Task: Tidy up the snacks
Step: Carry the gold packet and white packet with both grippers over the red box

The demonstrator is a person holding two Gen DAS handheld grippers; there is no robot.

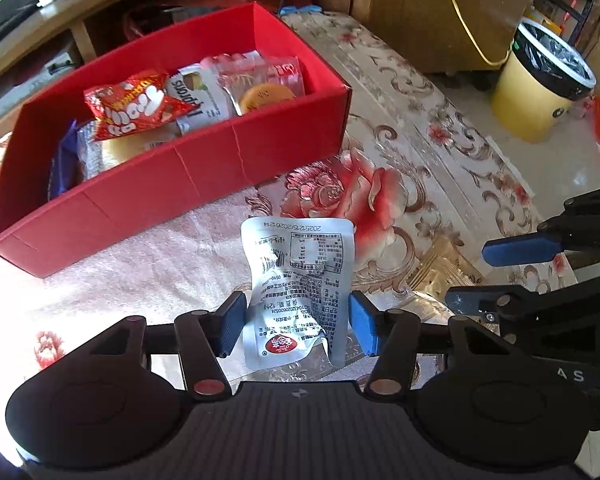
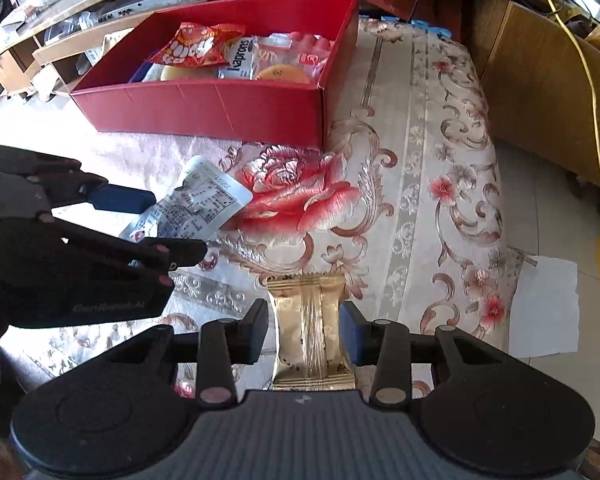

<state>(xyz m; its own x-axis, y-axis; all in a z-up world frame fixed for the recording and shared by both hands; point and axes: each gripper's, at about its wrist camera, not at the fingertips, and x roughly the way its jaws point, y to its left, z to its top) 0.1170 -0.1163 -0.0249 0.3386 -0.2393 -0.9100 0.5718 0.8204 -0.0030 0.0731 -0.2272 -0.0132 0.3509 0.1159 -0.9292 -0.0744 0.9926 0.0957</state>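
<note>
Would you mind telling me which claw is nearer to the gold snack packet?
The right claw: it is shut on the gold snack packet. The left claw is alongside, around a silver pouch.

A table covered with a glossy floral cloth, cream with red roses and brown scrolls, carries everything. A red cardboard box stands directly on it at about eleven o'clock in the left wrist view, its open top showing packets inside. A silver printed sachet lies at six o'clock from the box's near wall, close to a large red rose. A gold-wrapped snack sits at about four o'clock from the sachet, nearer the table's front edge.
</note>
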